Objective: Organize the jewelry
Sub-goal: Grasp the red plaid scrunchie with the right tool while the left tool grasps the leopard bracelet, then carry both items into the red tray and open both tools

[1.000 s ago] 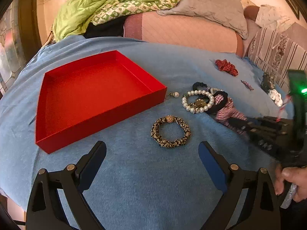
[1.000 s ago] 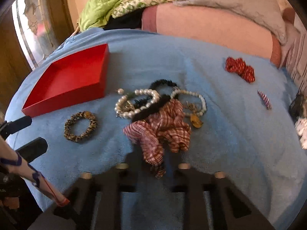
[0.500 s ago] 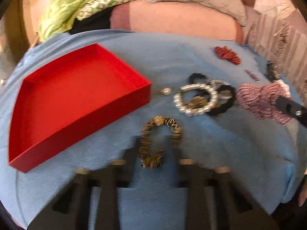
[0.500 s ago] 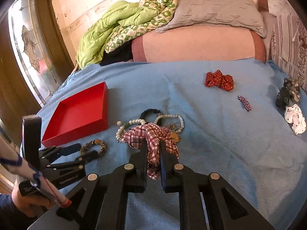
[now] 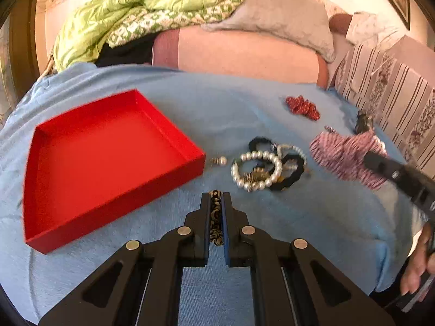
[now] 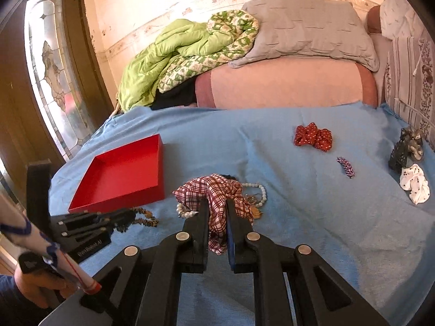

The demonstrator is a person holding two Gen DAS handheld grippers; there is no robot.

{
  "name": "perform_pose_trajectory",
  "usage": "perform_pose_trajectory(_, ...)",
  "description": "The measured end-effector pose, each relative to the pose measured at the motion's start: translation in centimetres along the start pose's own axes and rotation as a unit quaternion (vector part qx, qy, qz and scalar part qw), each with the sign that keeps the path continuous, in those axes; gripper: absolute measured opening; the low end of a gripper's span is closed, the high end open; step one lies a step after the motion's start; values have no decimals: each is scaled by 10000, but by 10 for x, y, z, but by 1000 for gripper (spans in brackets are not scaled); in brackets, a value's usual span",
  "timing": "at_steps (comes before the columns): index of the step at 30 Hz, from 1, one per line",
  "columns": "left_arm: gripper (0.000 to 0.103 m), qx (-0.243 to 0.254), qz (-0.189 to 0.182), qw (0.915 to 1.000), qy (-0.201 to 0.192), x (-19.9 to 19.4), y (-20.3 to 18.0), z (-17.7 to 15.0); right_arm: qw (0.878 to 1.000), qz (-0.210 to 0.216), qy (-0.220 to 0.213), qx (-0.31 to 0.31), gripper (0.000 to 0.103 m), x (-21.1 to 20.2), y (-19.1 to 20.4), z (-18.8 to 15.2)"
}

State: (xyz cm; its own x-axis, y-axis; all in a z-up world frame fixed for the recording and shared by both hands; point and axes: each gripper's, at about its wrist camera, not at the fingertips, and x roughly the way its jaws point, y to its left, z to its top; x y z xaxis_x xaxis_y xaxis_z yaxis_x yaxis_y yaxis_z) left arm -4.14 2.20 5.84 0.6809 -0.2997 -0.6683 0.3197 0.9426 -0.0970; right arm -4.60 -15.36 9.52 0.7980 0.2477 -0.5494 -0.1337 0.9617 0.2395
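Left gripper [image 5: 216, 203]: jaws drawn close, clamped on the leopard-print bracelet [image 5: 216, 217], which is pinched flat between the fingers; its free loop is seen lying on the blue blanket [image 5: 244, 103] in the right wrist view. Whether it is fully lifted cannot be told.

Right gripper [image 6: 217, 212]: jaws drawn narrow, clamped on the plaid scrunchie [image 6: 214, 193]; the fabric is bunched above the fingertips and hangs down between them. In the left wrist view the scrunchie is seen held clear of the blanket.

Red tray [image 5: 68, 214]: open, nothing seen inside, set on the blanket just left of the left gripper.

Jewelry pile, between tray and scrunchie: a pearl bracelet [image 5: 255, 171] is laid over a black hair tie [image 5: 291, 174]; a second, thinner pearl strand [image 6: 261, 190] is noted beside them. A single pearl earring [image 5: 220, 160] is found just beside the tray's near corner, apart from the pile.

Farther out on the blanket, well apart from the pile: red dotted scrunchie [image 6: 312, 137], small striped clip [image 6: 345, 167], white dotted scrunchie [image 6: 414, 183], dark clip with a mottled scrunchie [image 6: 406, 146].

Behind the blanket: green quilt [image 6: 174, 57] and grey pillow [image 6: 307, 30].
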Motion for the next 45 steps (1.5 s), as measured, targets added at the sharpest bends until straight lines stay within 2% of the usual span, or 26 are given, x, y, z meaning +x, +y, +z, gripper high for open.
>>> perform_pose_trajectory(8,7,-265,117,9988,-394,-25,25,36,9989,445,101,-122,12,10,26,13)
perform_pose_trajectory(15,7,-729,387,9950,-567,-20,81,78,9953,900,364,-66,12,41,53,44)
perform_pose_trajectory(20,7,-1049,484,9926,-380,6,128,99,9918,1117,615,-66,12,86,81,72)
perform_pose_trajectory(27,7,-1586,569,9857,11,46,191,97,9851,1309,1111,-39,12,172,124,103)
perform_pose_trajectory(32,7,-1789,599,9820,71,60,216,104,9824,1228,1410,35,12,231,145,113)
perform_pose_trajectory(36,7,-1924,593,9793,191,65,228,102,9831,984,1546,-26,12,269,156,114)
perform_pose_trajectory(45,9,-2155,675,9736,337,68,238,96,9792,876,1832,30,18,305,158,110)
